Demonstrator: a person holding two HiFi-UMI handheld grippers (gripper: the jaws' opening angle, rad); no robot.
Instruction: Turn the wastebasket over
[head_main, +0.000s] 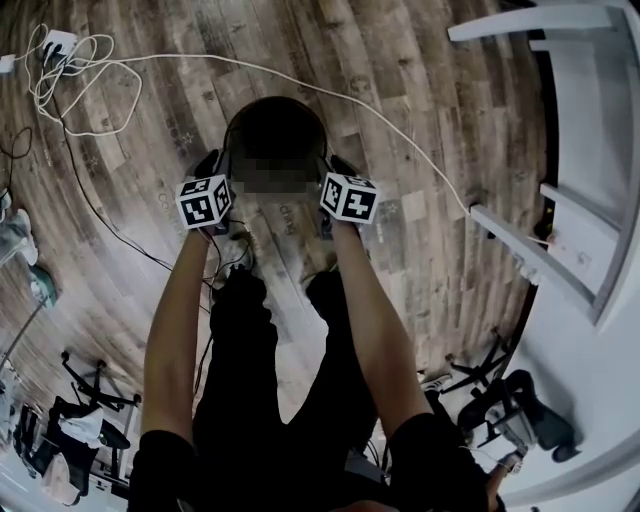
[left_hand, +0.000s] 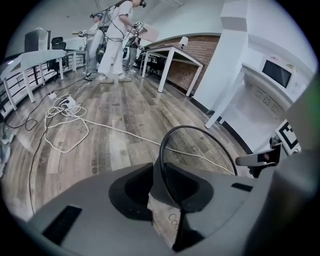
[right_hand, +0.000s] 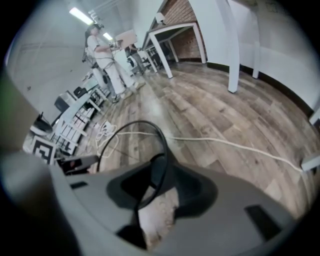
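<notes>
1 wastebasket (head_main: 275, 130), 2 tools: left tool (head_main: 224, 168) & right tool (head_main: 326, 172) each spread astride rim.

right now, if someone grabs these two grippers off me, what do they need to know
The left gripper sits astride the wastebasket wall at the rim. I cannot tell whether its pads press.
The right gripper is open. The rim wire runs between its jaws with a gap on each side, so there is no grip.
The wastebasket is black mesh and sits on the wooden floor with a gripper at either side. Its open end seems to face up.
Done: both grippers are at the rim.
Left, probably: close both and turn it over. Whether it was already turned does not show.
</notes>
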